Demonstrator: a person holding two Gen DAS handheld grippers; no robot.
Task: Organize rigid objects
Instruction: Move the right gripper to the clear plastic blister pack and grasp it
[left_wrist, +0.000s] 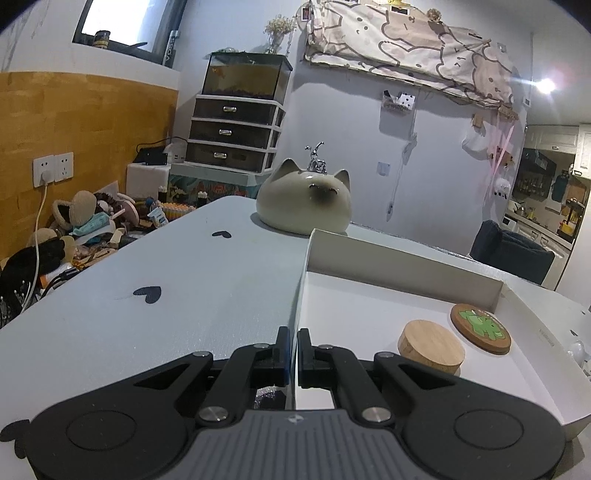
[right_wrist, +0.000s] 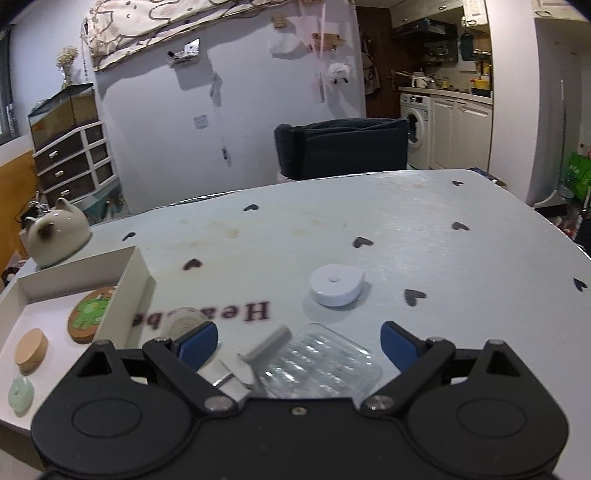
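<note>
Left tool (left_wrist: 292, 345) pinching box wall (left_wrist: 301, 280); right tool (right_wrist: 299, 341) wide; perhaps three items inside.

The left gripper (left_wrist: 293, 347) is clamped shut; the right gripper (right_wrist: 298, 341) gapes wide, tilted downward.

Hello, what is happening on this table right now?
A person with a gripper in each hand is sorting small items into a white tray. The left gripper is shut on the tray's wall. The right gripper is open above a clear plastic case and a grey piece on the table. A wooden lid, a frog coaster and a small green lid already lie in the tray. A white round box lies outside it.
</note>
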